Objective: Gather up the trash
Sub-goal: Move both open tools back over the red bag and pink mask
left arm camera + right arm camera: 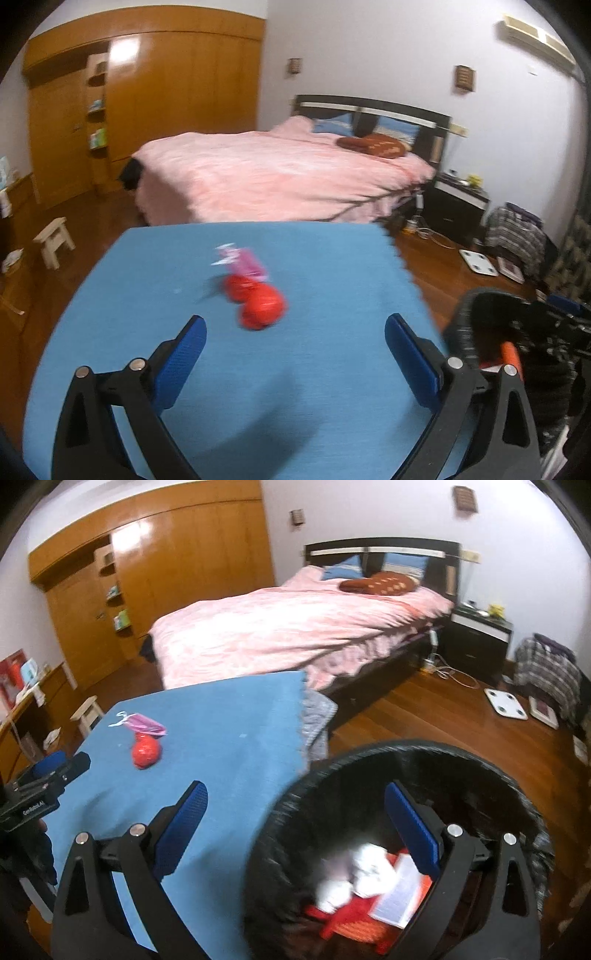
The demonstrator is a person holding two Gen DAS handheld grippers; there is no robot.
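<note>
A crumpled red wrapper (258, 304) and a pink-and-white wrapper (242, 260) lie together on the blue table cloth (314, 258). My left gripper (295, 339) is open and empty, just short of the red wrapper. My right gripper (295, 812) is open and empty over the edge of the black-lined trash bin (517, 786), which holds white crumpled paper (365, 871) and red packaging (354, 923). The red wrapper (147, 752) and pink wrapper (142, 723) also show in the right wrist view, far left. The bin (461, 325) stands right of the table.
A bed with a pink cover (277, 173) stands behind the table. A small wooden stool (53, 236) is at the left, a wardrobe (166, 92) beyond. A white scale (505, 703) and a black nightstand (476, 642) are on the wooden floor at the right.
</note>
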